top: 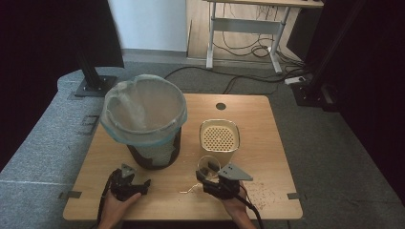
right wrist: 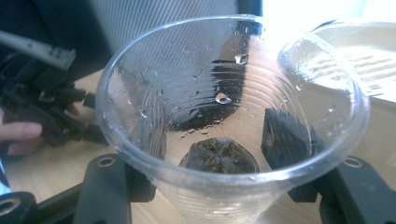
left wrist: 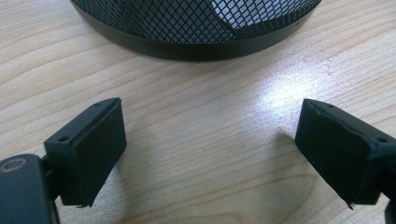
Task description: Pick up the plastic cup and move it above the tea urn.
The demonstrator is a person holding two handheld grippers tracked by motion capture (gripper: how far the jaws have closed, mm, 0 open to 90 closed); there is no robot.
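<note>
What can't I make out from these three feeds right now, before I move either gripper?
- Inside of the lined bin: high view, the cloudy bag liner hides any contents.
- Dark lump in the clear cup: right gripper view, wet, droplet-spotted plastic blurs it; cannot tell what it is.
- Cup in the high view: too small to read its contents.
- Specks on the table: high view, too small to identify.
- Bin top: left gripper view, cut off by the upper edge.

Items showing on the table (top: pixel 267 143), by count: one mesh bin (top: pixel 153 152), carrying one plastic liner (top: pixel 143 112); one cream box (top: pixel 219 136) with a perforated top; one clear cup (right wrist: pixel 233 116), holding one dark lump (right wrist: pixel 218 156). Two grippers are working: one left (top: pixel 136 183), one right (top: pixel 204 174). Crumbs (top: pixel 260 192) are lying scattered, too small for counting.
</note>
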